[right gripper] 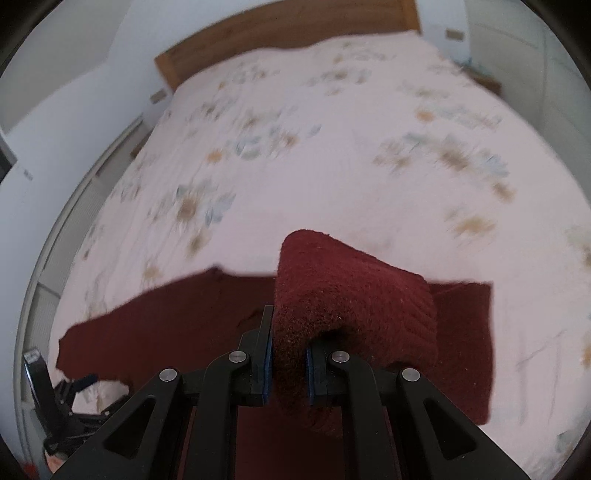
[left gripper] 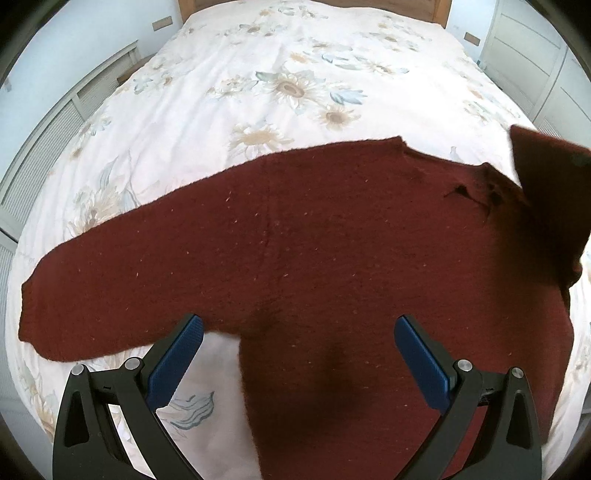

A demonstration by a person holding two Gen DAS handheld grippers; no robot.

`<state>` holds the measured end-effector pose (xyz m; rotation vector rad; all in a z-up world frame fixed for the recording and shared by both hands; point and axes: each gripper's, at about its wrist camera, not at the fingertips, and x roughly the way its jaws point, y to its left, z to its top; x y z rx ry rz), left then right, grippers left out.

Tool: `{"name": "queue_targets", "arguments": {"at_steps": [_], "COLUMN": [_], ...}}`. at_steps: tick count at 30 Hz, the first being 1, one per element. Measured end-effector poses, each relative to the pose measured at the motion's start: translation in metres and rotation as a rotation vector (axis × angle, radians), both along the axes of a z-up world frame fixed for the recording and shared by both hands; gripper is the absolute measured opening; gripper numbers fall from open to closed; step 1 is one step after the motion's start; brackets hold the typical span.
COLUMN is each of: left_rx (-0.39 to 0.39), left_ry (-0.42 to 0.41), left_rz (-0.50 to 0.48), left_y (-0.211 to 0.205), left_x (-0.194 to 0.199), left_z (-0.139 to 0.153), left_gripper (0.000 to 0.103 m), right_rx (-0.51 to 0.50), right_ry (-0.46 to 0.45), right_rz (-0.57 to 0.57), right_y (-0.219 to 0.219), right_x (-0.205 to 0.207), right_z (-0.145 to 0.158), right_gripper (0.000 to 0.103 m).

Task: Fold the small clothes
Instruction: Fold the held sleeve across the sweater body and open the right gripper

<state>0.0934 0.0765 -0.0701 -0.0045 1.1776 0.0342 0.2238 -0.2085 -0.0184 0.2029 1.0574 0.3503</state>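
Observation:
A dark red knitted sweater lies spread flat on the bed, one sleeve stretched out to the left. My left gripper is open and empty, hovering over the sweater's lower body near the armpit. My right gripper is shut on the sweater's right sleeve and holds it lifted above the body; the raised sleeve shows at the right edge of the left wrist view. The left gripper also shows at the lower left of the right wrist view.
The bed has a white floral cover and a wooden headboard at the far end. White slatted cabinets run along the left side, white cupboard doors along the right.

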Motion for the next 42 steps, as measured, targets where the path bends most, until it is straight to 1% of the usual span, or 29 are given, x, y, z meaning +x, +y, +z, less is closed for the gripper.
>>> {"name": "queue_targets", "arguments": {"at_steps": [3,6,10,14,15,16,17,18,19,20,21,23,25,27,29,33,35,37,42], "left_rx": [-0.008,-0.018,-0.03,-0.034,-0.036,-0.039,-0.042,-0.042,-0.039,-0.033,-0.025,-0.013,-0.005,0.001,0.005,0.019,0.024,0.039,0.072], "left_ry": [0.011,0.015,0.021,0.033,0.033,0.033,0.034,0.034,0.034,0.033,0.032,0.032,0.031,0.031,0.032,0.038,0.041,0.034,0.015], "left_rz": [-0.002,-0.004,-0.022,-0.025,-0.023,-0.022,-0.021,-0.024,-0.026,-0.029,-0.031,-0.037,-0.038,-0.039,-0.049,-0.103,-0.141,-0.181,-0.293], "left_y": [0.003,0.005,0.004,0.004,0.004,0.004,0.004,0.004,0.004,0.004,0.003,0.003,0.001,-0.001,-0.006,-0.024,-0.037,-0.053,-0.104], "left_x": [0.002,0.001,-0.001,-0.001,-0.002,-0.002,-0.003,-0.003,-0.004,-0.004,-0.005,-0.006,-0.007,-0.006,-0.005,-0.004,-0.002,0.002,0.017], "left_z": [-0.007,-0.01,-0.014,-0.017,-0.018,-0.018,-0.017,-0.017,-0.016,-0.015,-0.014,-0.012,-0.012,-0.011,-0.012,-0.014,-0.015,-0.015,-0.015], "left_gripper": [0.102,0.102,0.102,0.102,0.102,0.102,0.102,0.102,0.102,0.102,0.102,0.102,0.102,0.102,0.102,0.102,0.102,0.102,0.102], "right_rx": [-0.03,-0.035,-0.074,-0.102,-0.112,-0.122,-0.128,-0.131,-0.131,-0.133,-0.136,-0.161,-0.209,-0.238,-0.259,-0.348,-0.375,-0.374,-0.343], "right_ry": [0.054,0.117,0.159,0.187,0.195,0.191,0.183,0.177,0.177,0.174,0.167,0.149,0.143,0.137,0.124,0.101,0.112,0.132,0.176], "right_rz": [0.025,0.041,0.079,0.102,0.106,0.113,0.117,0.123,0.126,0.127,0.133,0.149,0.167,0.176,0.161,0.076,0.019,-0.048,-0.13], "right_y": [0.021,0.03,0.047,0.058,0.061,0.063,0.063,0.064,0.063,0.062,0.059,0.053,0.041,0.024,0.001,-0.054,-0.083,-0.115,-0.158], "right_x": [-0.004,-0.009,-0.02,-0.026,-0.028,-0.03,-0.031,-0.032,-0.034,-0.036,-0.038,-0.044,-0.051,-0.061,-0.071,-0.083,-0.084,-0.085,-0.081], "right_z": [-0.032,-0.064,-0.092,-0.114,-0.121,-0.124,-0.125,-0.124,-0.122,-0.119,-0.114,-0.105,-0.099,-0.094,-0.09,-0.09,-0.097,-0.105,-0.125], "right_gripper": [0.013,0.013,0.014,0.018,0.024,0.026,0.033,0.045,0.054,0.073,0.081,0.081,0.081,0.081,0.081,0.081,0.081,0.081,0.081]}}
